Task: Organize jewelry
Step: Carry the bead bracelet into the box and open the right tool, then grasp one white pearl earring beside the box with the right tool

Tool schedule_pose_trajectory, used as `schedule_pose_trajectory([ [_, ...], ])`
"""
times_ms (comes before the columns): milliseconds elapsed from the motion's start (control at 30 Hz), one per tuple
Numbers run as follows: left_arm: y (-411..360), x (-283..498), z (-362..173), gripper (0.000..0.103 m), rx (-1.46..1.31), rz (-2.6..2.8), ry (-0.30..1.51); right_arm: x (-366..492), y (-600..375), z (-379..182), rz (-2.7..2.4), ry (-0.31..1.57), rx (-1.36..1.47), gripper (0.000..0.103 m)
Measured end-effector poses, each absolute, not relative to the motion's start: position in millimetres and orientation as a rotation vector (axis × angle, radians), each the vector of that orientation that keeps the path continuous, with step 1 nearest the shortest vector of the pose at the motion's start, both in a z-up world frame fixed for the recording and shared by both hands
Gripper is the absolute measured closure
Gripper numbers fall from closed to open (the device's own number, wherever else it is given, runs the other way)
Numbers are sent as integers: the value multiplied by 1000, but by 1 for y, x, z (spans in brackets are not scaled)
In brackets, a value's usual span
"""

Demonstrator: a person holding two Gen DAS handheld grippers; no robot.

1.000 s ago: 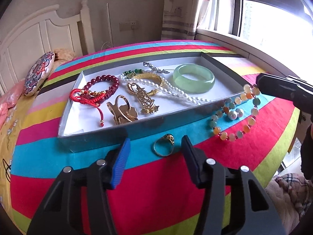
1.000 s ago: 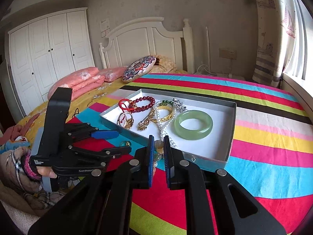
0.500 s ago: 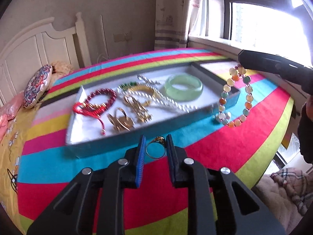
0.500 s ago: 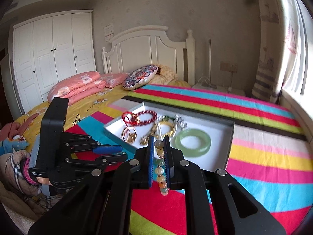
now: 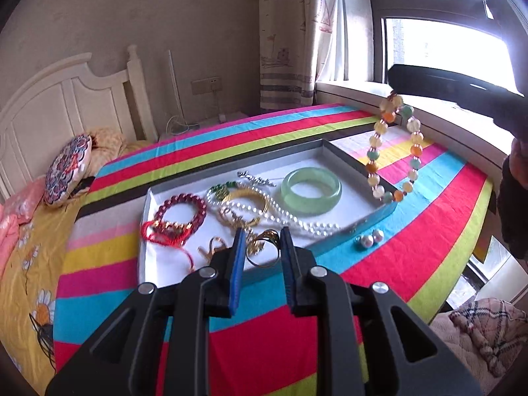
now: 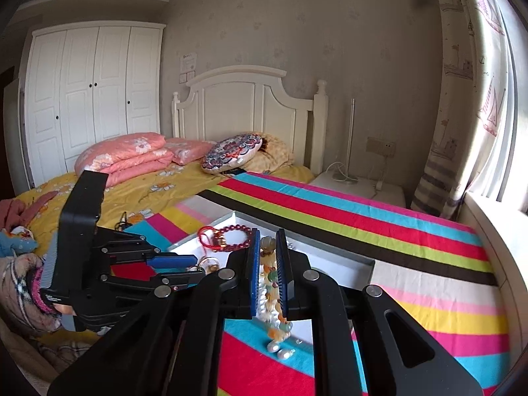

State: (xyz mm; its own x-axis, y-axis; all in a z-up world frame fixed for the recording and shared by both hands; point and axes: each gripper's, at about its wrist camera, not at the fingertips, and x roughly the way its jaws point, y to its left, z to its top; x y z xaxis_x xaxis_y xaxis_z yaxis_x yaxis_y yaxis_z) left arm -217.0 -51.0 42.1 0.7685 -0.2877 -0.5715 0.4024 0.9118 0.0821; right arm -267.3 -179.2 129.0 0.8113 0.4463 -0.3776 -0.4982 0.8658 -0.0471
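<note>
2 grippers busy at once here. Left gripper (image 5: 260,250) has its fingers pinched narrow on a gold ring (image 5: 264,250), held just over the near edge of the grey tray (image 5: 356,161) on the striped tabletop (image 5: 429,247). Right gripper (image 6: 268,280) is clamped on a multicolour bead bracelet (image 5: 392,151), which hangs straight down as a loop above the tray's right-hand corner. So the drop for both is basically downward and a bit inward. The bracelet's long axis is vertical, so I'd guess it needs lowering before release or it'll catch the rim. 2 loose pearl earrings (image 5: 371,238) sit outside the tray, nearer the right gripper.
</note>
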Motion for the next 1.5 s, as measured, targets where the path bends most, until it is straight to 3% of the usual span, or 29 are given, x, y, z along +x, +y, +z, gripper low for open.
schedule_pose_trajectory([
  [600,-89,-154,23,82,223,-418,659,-154,-198,113,325,447,-162,91],
  [1033,-93,-131,12,82,192,-403,684,-113,-187,71,279,558,-243,91],
  [1067,-92,-130,12,79,185,-406,690,-111,-184,67,286,572,-247,91],
  [1133,-88,-127,11,57,169,-404,704,-106,-178,58,301,605,-252,91],
  [1167,-86,-127,12,41,160,-399,700,-104,-174,53,306,618,-253,91],
  [1200,-84,-128,13,33,152,-392,692,-104,-172,51,301,625,-257,91],
  [1267,-80,-130,15,30,143,-383,681,-103,-173,53,292,627,-242,85],
  [1333,-78,-133,15,26,141,-380,680,-104,-178,56,299,628,-207,71],
  [1500,-63,-150,18,10,116,-348,654,-123,-195,70,309,595,-130,69],
])
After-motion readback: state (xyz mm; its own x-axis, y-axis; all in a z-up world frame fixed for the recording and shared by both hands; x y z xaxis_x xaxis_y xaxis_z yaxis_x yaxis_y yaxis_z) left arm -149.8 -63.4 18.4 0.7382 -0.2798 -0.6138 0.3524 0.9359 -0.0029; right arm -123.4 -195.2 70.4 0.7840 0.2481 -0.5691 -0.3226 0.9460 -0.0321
